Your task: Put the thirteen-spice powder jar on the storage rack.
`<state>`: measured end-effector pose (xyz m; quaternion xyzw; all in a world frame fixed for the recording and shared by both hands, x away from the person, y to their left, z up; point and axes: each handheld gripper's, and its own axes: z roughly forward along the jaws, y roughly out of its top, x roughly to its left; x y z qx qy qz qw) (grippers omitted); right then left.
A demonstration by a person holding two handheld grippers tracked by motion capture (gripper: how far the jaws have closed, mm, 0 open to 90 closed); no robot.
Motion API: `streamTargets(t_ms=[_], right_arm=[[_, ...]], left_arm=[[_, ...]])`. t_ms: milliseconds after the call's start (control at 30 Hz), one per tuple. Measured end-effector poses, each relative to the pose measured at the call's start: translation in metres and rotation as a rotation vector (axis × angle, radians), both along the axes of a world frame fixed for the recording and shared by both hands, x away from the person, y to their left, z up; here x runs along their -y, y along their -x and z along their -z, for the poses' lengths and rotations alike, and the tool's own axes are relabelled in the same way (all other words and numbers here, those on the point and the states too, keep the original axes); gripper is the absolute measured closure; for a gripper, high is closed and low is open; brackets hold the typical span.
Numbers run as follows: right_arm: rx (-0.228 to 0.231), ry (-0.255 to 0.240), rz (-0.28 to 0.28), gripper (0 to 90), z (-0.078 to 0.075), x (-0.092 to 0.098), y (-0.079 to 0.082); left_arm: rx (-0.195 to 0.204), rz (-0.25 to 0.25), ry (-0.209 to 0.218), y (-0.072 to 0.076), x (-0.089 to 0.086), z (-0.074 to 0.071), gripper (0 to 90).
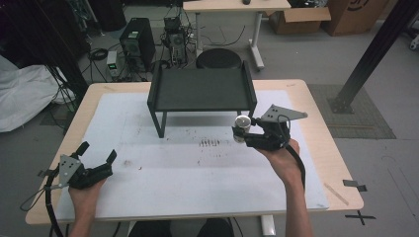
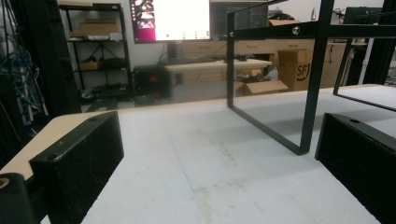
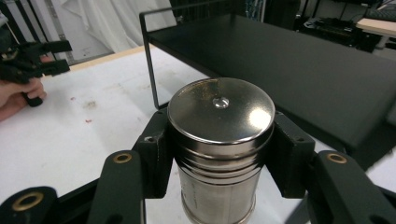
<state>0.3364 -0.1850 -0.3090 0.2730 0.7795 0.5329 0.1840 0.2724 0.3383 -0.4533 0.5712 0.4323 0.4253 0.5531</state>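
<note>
At the lower left of the high view, the left tongs rest low over the white worktop with jaws spread apart and nothing between them. At centre stands the black raised shelf, its deck bare. Right of centre, the right tongs are closed on a steel canister, held upright above the worktop just in front of the shelf's right corner; in the right gripper view the pads clamp the canister just below its lid. Risk: the smooth round wall may slip or rotate in the pads, and its base may strike the shelf's raised rim during placement. The canister's base is cut off at the frame bottom; its contents cannot be determined
</note>
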Motion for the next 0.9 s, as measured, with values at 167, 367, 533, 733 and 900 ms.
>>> streamTargets(t_ms=[167, 367, 533, 733, 900], right_arm=[[0.002, -0.002, -0.023, 48.7, -0.014, -0.012, -0.009], [-0.004, -0.005, -0.044, 48.8, -0.03, -0.025, -0.022], [-0.007, 0.0, -0.048, 48.7, -0.039, -0.033, -0.033], [-0.011, -0.002, -0.052, 48.8, -0.047, -0.044, -0.046], [-0.016, 0.0, -0.055, 48.8, -0.05, -0.052, -0.057]], left_arm=[[0.0, 0.001, -0.003, 0.0, 0.0, 0.0, 1.6], [-0.001, 0.0, -0.001, 0.0, 0.0, 0.0, 1.6], [-0.001, 0.0, 0.0, 0.0, 0.0, 0.0, 1.7], [-0.001, 0.0, 0.0, 0.0, 0.0, 0.0, 1.8], [-0.002, -0.001, 0.0, 0.0, 0.0, 0.0, 1.9]])
